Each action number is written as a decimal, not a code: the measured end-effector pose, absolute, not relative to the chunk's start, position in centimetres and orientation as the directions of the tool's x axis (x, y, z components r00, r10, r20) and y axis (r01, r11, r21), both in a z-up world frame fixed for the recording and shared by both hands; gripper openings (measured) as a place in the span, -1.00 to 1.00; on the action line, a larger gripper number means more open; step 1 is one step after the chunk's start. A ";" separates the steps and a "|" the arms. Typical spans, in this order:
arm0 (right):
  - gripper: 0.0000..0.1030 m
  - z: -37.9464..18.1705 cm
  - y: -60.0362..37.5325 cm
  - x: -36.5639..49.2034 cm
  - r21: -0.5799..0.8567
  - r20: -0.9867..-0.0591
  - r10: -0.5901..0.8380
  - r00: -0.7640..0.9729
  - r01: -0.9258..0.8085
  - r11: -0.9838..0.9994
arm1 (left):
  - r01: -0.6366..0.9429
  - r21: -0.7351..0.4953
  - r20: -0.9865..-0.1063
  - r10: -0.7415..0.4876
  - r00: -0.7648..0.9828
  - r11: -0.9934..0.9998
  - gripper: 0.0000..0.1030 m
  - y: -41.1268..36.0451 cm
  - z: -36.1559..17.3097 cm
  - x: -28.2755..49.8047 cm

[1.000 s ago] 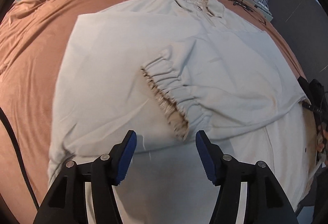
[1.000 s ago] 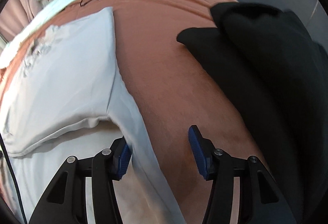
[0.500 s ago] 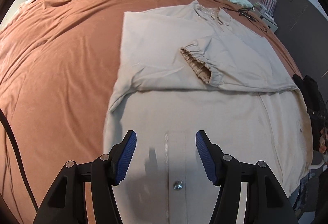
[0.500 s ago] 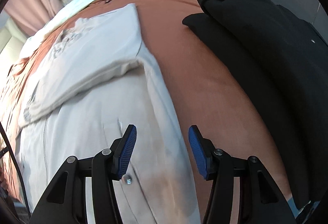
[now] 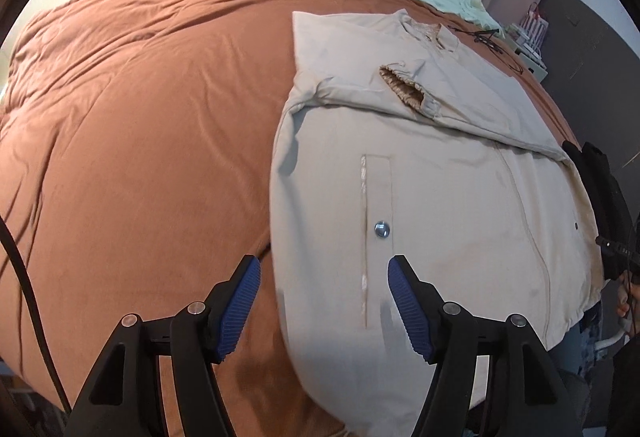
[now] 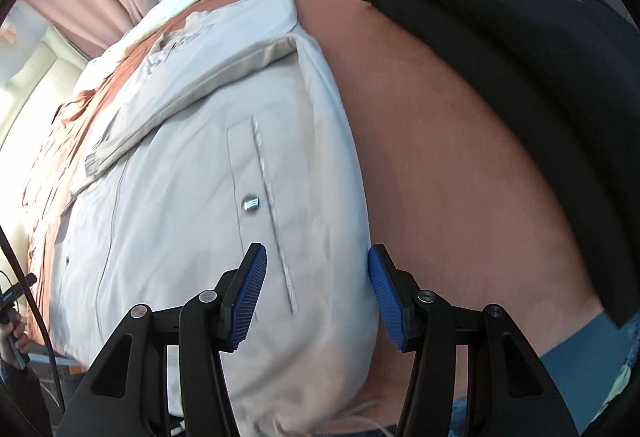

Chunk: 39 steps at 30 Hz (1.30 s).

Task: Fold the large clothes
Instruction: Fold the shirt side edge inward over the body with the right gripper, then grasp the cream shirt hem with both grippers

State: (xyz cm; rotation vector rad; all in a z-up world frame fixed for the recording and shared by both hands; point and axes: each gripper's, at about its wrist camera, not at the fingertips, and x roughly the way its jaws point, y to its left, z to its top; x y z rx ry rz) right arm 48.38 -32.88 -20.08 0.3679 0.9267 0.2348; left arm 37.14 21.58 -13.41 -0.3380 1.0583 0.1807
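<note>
- Beige cloth, the jacket [image 5: 420, 197], lay flat on the rust-brown bedspread [image 5: 140, 137], its collar toward the pillows and its hem at the near bed edge; one sleeve was folded across the chest, its gathered cuff [image 5: 404, 93] above the pocket snap [image 5: 382, 229];
- left of that snap, the left gripper [image 5: 322, 301] hovered over the jacket's left side edge, jaws opening, nothing gripped;
- right of the jacket's other snap [image 6: 251, 203], the right gripper [image 6: 316, 291] straddled the right side edge, jaws about half apart, pads clear of the cloth; a black garment [image 6: 540, 77] lay well apart further right;
- judged step: sleeves seemingly done, both tongs lining up near the hem; the next move likely called for pinching both lower corners and carrying the hem toward the collar, evenly.
</note>
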 end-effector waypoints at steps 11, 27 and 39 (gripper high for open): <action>-0.01 -22.8 -36.1 45.6 0.493 -0.699 0.428 0.572 -0.048 0.869 | -0.367 -0.290 -0.860 -0.073 0.505 0.884 0.32 21.4 -16.0 31.6; -0.01 -25.7 -38.3 51.4 0.690 -0.527 0.603 0.599 -0.112 0.715 | -0.409 -0.461 -0.818 -0.199 0.539 0.788 0.11 22.3 -21.2 34.5; -0.09 -27.7 -36.4 51.8 0.759 -0.447 0.739 0.504 -0.225 0.611 | -0.386 -0.626 -0.746 -0.377 0.550 0.678 -0.19 22.2 -21.9 33.7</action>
